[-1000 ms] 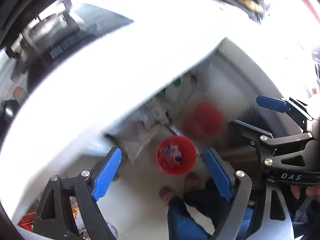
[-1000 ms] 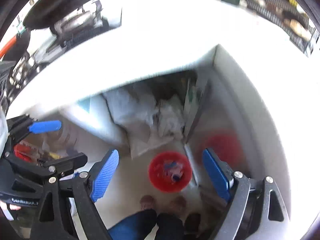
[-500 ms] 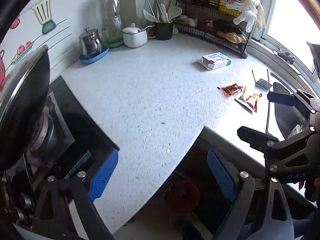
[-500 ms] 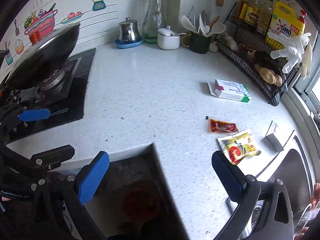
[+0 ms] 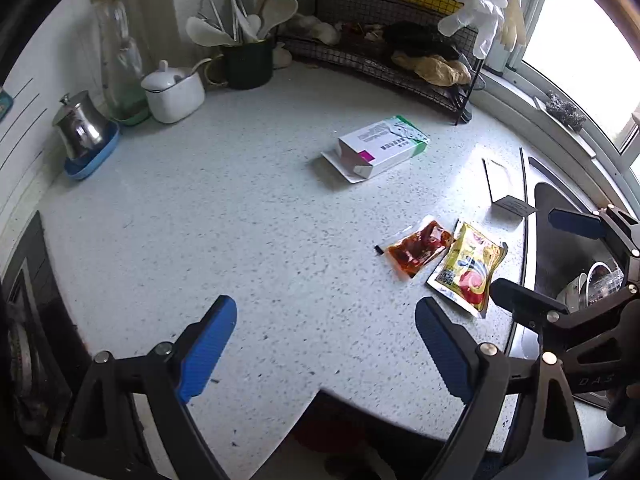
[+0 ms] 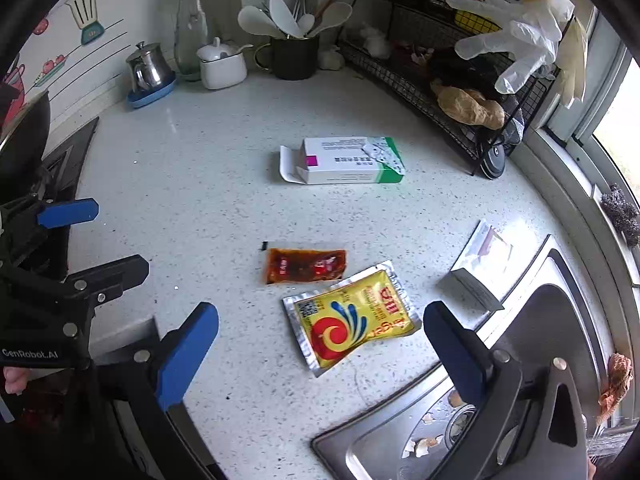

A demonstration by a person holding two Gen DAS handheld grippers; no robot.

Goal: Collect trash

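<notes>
Trash lies on a white speckled counter (image 6: 216, 160). A yellow sauce packet (image 6: 352, 318) (image 5: 468, 268) lies next to a red chili sauce packet (image 6: 306, 266) (image 5: 418, 246). An open white and green carton (image 6: 348, 160) (image 5: 378, 148) lies farther back. A torn clear wrapper (image 6: 480, 264) (image 5: 504, 184) lies by the sink. My right gripper (image 6: 320, 344) is open and empty, hovering just in front of the yellow packet. My left gripper (image 5: 326, 340) is open and empty over bare counter, left of the packets.
A steel sink (image 6: 520, 360) with scraps sits at the right. A wire rack (image 6: 440, 72) with gloves, a utensil cup (image 6: 294, 56), a white pot (image 6: 222, 66), a kettle (image 6: 148, 68) and a glass bottle (image 6: 192, 20) line the back. A stove (image 6: 60, 168) is at left.
Both grippers swung up from the red bin on the floor below the counter and now face the countertop, closer to the packets. Both stay open and empty.
</notes>
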